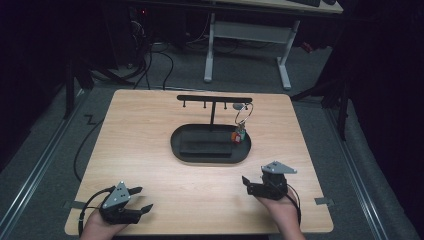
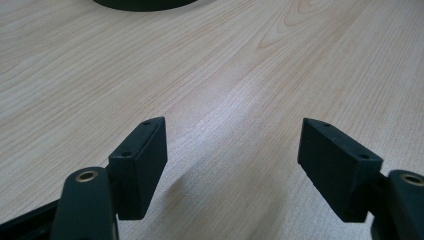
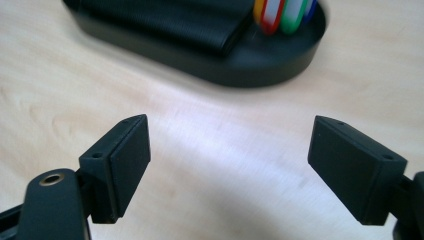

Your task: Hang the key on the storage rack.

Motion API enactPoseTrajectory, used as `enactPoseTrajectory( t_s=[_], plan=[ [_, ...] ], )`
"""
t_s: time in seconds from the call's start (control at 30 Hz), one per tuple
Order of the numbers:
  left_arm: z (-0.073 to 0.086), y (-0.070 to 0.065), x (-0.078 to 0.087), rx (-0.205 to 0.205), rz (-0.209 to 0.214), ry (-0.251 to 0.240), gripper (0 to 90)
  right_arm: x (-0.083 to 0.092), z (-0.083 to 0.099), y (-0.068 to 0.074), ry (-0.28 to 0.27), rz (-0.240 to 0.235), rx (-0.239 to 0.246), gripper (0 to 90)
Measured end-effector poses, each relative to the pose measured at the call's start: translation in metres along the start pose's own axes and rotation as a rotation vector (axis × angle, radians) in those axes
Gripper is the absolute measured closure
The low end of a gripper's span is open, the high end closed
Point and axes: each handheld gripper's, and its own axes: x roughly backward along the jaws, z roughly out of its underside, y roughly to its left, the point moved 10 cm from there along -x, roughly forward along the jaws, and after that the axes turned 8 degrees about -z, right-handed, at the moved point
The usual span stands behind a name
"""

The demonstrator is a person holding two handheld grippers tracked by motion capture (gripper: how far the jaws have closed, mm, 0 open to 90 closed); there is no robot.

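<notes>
A key ring point(image 1: 243, 116) with coloured tags point(image 1: 240, 134) hangs from the right end of the black hook stand point(image 1: 214, 99), its tags dipping into the oval black tray point(image 1: 210, 156). Their tops are cut off in the right gripper view. The tray also holds a dark ribbed block point(image 1: 206, 143). The left gripper point(image 1: 143, 199) and right gripper point(image 1: 246, 184) both rest near the table's point(image 1: 150, 125) front edge, jaws spread, holding nothing.

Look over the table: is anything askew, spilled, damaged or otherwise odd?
Nothing stands out. The key ring hangs from the black rack, its coloured tags inside the oval tray. Both grippers rest open.
</notes>
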Motion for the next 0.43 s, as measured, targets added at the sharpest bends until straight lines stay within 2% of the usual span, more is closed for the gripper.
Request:
enactPoseTrajectory(
  t_s=[0.1,0.17,0.2,0.27,0.3,0.43],
  plan=[
    [0.0,0.0,0.0,-0.001,0.002,0.002,28.4,-0.005,0.02,0.007,-0.001,-0.003,-0.005,17.0],
    [0.0,0.0,0.0,0.003,0.003,0.0,28.5,-0.004,0.029,0.012,0.005,-0.017,0.017,17.0],
    [0.0,0.0,0.0,0.008,0.004,-0.005,28.5,0.001,0.029,0.016,0.002,-0.029,0.028,17.0],
    [-0.002,-0.002,0.0,0.009,0.01,-0.008,28.5,0.01,0.026,0.018,-0.026,-0.014,0.061,16.9],
    [-0.002,-0.002,0.0,0.004,0.011,-0.009,28.5,0.011,0.027,0.018,-0.028,-0.008,0.062,17.0],
    [-0.005,-0.003,0.0,0.009,0.011,-0.016,29.0,0.006,0.039,0.017,0.004,-0.024,0.064,17.0]
  ],
)
